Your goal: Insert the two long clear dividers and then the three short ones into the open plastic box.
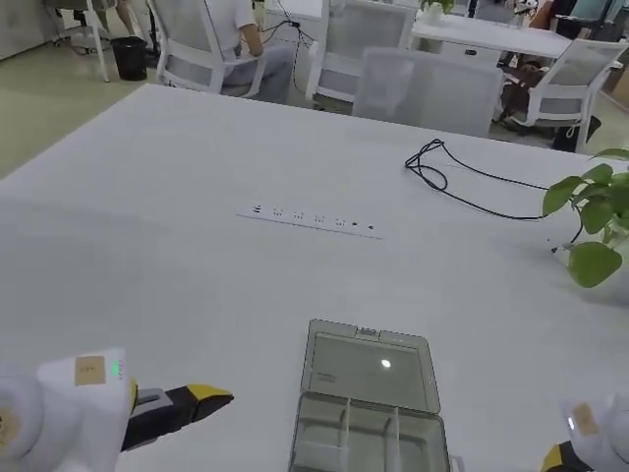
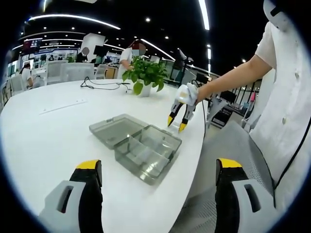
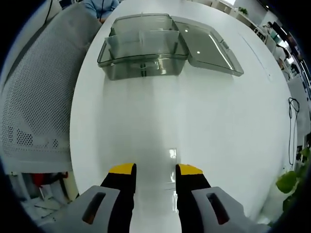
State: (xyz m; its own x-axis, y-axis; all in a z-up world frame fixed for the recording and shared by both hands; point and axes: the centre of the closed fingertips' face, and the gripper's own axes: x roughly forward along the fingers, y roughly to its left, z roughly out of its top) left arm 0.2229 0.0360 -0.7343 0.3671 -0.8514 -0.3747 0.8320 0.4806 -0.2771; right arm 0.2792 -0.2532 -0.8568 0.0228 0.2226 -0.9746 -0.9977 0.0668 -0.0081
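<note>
Clear plastic box [image 3: 141, 69] looked partitioned; flanking it, left gripper [image 2: 159, 164] gaped, right gripper [image 3: 153, 169] slightly parted, both empty. Seating check next, I reckoned.

This is looking like an office. Grey mesh chairs [image 1: 428, 88] are standing along the far edge of a big white surface [image 1: 147, 295], and a person [image 1: 236, 29] is sitting just past it. Plug sockets [image 1: 310, 219] are sitting in the middle of the surface. A black cable [image 1: 462, 182] is lying on it. A green plant [image 1: 595, 221] is growing at its right edge. More white desks [image 1: 482, 34] are standing beyond it, and long strip lights [image 2: 204, 14] are shining above it.
</note>
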